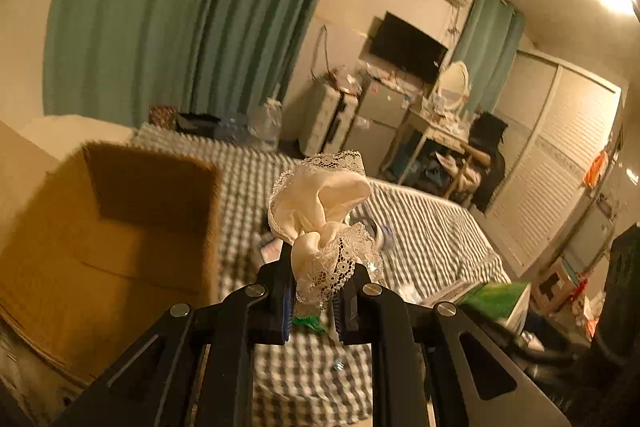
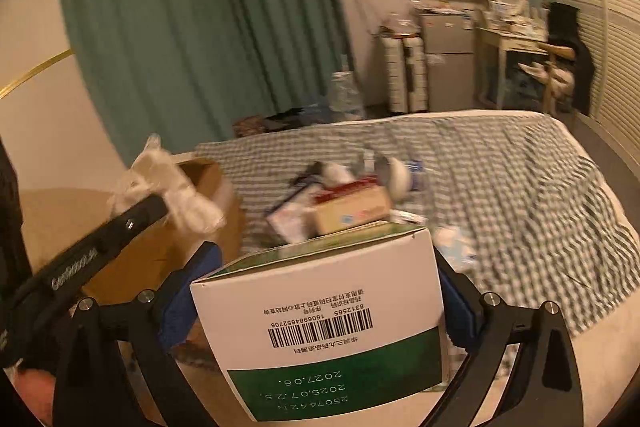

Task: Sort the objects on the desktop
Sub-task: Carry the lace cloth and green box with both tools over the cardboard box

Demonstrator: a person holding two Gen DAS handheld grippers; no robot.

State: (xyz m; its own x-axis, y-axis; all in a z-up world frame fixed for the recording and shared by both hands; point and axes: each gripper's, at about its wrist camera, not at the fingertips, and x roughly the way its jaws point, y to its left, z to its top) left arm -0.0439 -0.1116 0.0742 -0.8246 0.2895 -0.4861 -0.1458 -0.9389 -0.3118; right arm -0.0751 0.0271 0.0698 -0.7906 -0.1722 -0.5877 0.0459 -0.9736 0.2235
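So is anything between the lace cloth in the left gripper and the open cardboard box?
Nothing visible. The lace cloth, pinched in the left gripper, hangs in the air beside the cardboard box, whose open top shows no cover.

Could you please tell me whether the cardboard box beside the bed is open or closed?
Open: the cardboard box shows its bare brown interior walls from above, with no flap covering its top.
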